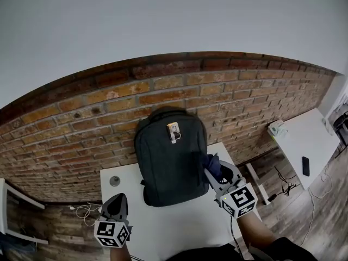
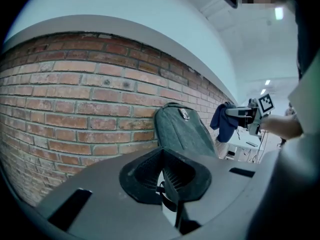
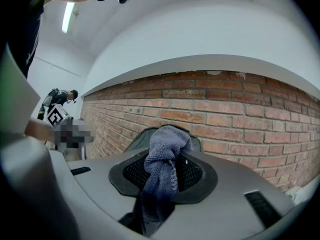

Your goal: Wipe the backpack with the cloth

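Head view: dark grey fabric backpack [image 1: 171, 167] stands upright at frame centre, on the back edge of the white rectangular table [image 1: 179, 227], its back against the red brick wall [image 1: 81, 124]. A small silver tag [image 1: 173, 130] sits near the top of its front panel.

Right gripper [image 1: 215, 176] is at centre right, clenched on the blue terry cloth [image 1: 213, 165]. The cloth bunches above the jaws and sits just beside the backpack's right edge. Cannot tell from this view whether it touches the fabric.

Right gripper view: both jaws of the right gripper [image 3: 162, 176] are clamped on the cloth [image 3: 162, 159]. A knotted wad sticks out at the top and a tail hangs down through the jaws. The backpack [image 3: 135, 140] shows right behind the wad, with the wall behind it.

Left gripper [image 1: 120, 199] is at lower left of the head view, over the table's front-left area and apart from the backpack. Left gripper view: the jaws of the left gripper [image 2: 162, 176] are together with nothing between them. The backpack [image 2: 182, 134] is at centre, and the cloth [image 2: 223, 121] hangs from the right gripper [image 2: 240, 113] at centre right.

1 small grey round disc [image 1: 114, 181] lies on the table left of the backpack's base.
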A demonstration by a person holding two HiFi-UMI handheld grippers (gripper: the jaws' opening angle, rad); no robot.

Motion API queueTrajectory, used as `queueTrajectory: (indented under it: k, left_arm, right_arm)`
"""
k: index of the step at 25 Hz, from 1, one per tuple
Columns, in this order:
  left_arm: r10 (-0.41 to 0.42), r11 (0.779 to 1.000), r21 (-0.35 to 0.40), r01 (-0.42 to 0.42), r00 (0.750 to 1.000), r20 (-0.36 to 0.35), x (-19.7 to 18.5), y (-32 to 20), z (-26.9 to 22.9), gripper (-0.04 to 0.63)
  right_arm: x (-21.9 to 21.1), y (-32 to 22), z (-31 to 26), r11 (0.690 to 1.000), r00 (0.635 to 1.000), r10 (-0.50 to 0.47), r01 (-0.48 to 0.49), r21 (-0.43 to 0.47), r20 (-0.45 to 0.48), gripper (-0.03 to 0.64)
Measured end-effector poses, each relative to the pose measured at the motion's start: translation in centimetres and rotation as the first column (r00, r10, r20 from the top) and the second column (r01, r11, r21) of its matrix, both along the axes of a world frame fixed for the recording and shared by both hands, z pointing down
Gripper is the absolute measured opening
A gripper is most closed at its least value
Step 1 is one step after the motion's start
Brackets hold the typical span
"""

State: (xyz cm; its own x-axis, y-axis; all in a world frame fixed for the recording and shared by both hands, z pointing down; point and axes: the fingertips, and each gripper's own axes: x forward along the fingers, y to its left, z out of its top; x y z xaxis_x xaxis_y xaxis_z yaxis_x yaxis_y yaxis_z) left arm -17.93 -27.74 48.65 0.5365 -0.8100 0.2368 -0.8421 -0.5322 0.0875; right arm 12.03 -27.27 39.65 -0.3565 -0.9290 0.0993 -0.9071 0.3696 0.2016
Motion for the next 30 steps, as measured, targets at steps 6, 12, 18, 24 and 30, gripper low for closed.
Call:
queueTrajectory:
  k: [6, 12, 18, 24, 30]
  left_arm:
    - [-0.035, 0.999, -0.014, 0.035, 0.999, -0.005, 0.0, -0.2, 0.6, -0.012]
    - [-0.07, 0.997, -0.018, 0.07, 0.997, -0.013, 0.0, -0.1, 0.5, -0.012]
    - [-0.093, 0.995, -0.04, 0.092, 0.996, -0.003, 0.0, 1.0, 1.3, -0.012]
    - [-0.116, 0.992, -0.051, 0.116, 0.993, 0.004, -0.1, 1.7, 1.5, -0.012]
    - [-0.138, 0.988, -0.075, 0.136, 0.99, -0.018, -0.4, 2.3, 1.7, -0.012]
  right_arm:
    - [2.0, -5.7, -3.1, 0.998, 0.992, -0.064, 0.064, -0.004, -0.108, 0.11]
    - [4.8, -11.4, -5.9, 0.996, 0.956, -0.088, 0.082, -0.031, -0.278, 0.11]
    - [6.5, -16.2, -3.8, 0.985, 0.954, -0.124, 0.084, -0.152, -0.273, 0.11]
    - [5.4, -18.3, -1.8, 0.972, 0.976, -0.139, 0.101, -0.214, -0.17, 0.11]
    - [4.4, -20.0, -1.4, 0.979, 0.983, -0.085, 0.052, -0.199, -0.161, 0.11]
